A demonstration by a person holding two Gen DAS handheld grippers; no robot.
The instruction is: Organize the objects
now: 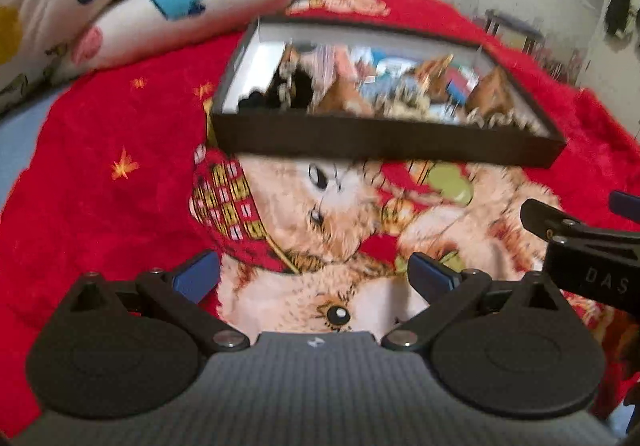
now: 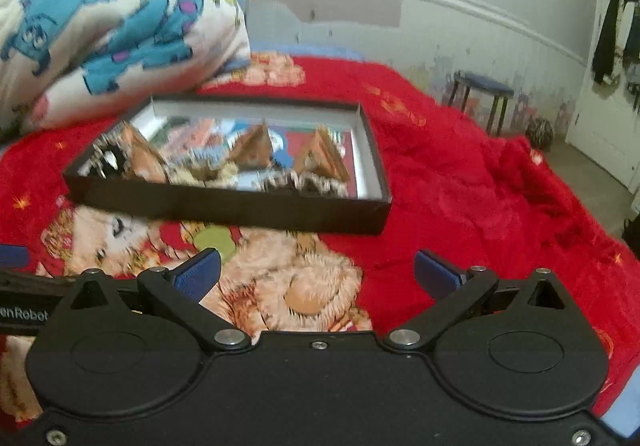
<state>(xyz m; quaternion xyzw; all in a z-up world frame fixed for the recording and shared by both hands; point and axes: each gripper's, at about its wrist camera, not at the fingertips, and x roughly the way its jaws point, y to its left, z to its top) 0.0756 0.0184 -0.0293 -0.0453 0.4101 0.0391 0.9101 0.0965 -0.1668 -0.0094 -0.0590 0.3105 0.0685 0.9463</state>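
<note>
Behind box [image 2: 224, 206], rolled quilt [image 2: 120, 38].

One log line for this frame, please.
left tongs: open, empty | right tongs: open, empty | box: on red blanket, holds blurred items | quilt: behind box

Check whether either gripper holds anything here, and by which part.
Nothing is held: left gripper and right gripper both hover open above the red blanket, short of the black box.

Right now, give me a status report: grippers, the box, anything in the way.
Left gripper and right gripper: jaws open, empty. Black box on the red blanket, contents blurred. Folded quilt behind the box; nothing between grippers and box.
</note>
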